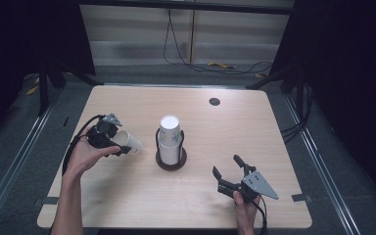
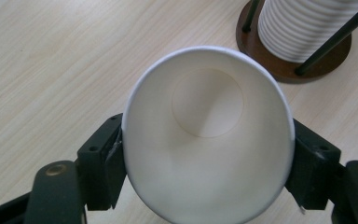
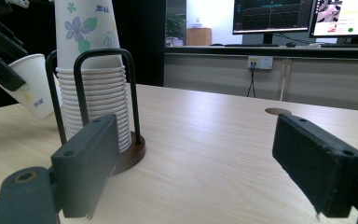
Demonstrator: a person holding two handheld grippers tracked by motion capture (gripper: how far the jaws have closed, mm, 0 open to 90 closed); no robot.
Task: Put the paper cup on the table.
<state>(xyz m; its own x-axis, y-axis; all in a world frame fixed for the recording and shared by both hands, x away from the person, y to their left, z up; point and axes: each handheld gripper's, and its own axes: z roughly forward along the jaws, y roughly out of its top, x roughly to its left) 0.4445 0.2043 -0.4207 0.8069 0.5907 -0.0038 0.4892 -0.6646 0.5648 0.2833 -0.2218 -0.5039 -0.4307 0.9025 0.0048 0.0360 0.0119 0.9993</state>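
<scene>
A single white paper cup (image 2: 208, 135) sits clamped in the left claw (image 1: 108, 143), one black jaw pressed to each side of its wall near the rim. The cup is tipped over, its round mouth facing along the jaws in the left gripper view, its smooth inside and flat circular bottom in plain sight; small printed marks show on its outer wall in the right gripper view. It hangs above the left part of the worktop (image 1: 254, 127), near the cup stack (image 1: 169, 139) but apart from it.

That stack is one column of nested paper cups with ribbed rolled rims and a flower print on the top cup, standing upright in one holder (image 1: 171, 161): a round dark wooden base with thin black wire loops rising beside the stack. It stands about mid-worktop, with bare wood on every side.

The right claw (image 1: 227, 169) rests low over the front right area, its two blocky jaws spread wide with nothing between them, well apart from the holder and short of the front edge. The worktop is pale wood-grain with rounded corners and one dark round grommet (image 1: 214, 101) toward the far edge.
</scene>
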